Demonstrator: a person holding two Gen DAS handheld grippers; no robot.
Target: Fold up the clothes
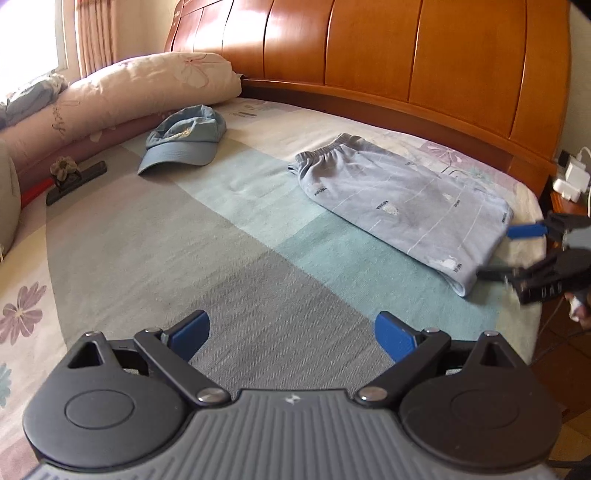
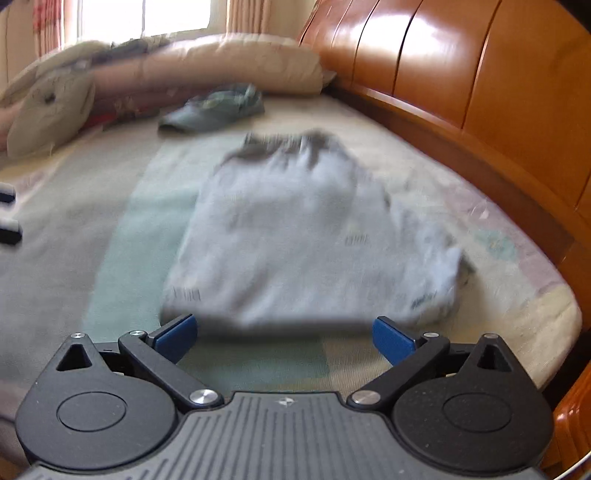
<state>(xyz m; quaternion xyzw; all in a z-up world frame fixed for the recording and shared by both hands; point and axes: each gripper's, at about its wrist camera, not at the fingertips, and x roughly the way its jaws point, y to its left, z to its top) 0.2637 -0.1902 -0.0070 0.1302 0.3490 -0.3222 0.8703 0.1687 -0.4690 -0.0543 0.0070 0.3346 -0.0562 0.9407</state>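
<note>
1. Right wrist view: the right gripper (image 2: 284,334) gapes wide, empty, just short of the folded shorts (image 2: 295,236).
2. The left gripper (image 1: 291,332) is wide too, empty, well apart from the shorts.
3. A cap (image 1: 184,140) lies beyond the shorts.

Home bedroom: bed (image 1: 147,236) w/ wooden headboard (image 1: 406,55), pillows (image 1: 147,85), curtained window (image 1: 92,33).

"XIAOMA"-like small dark lettering, hard to read, repeated across folded pale-blue pants (image 1: 402,206)
</note>
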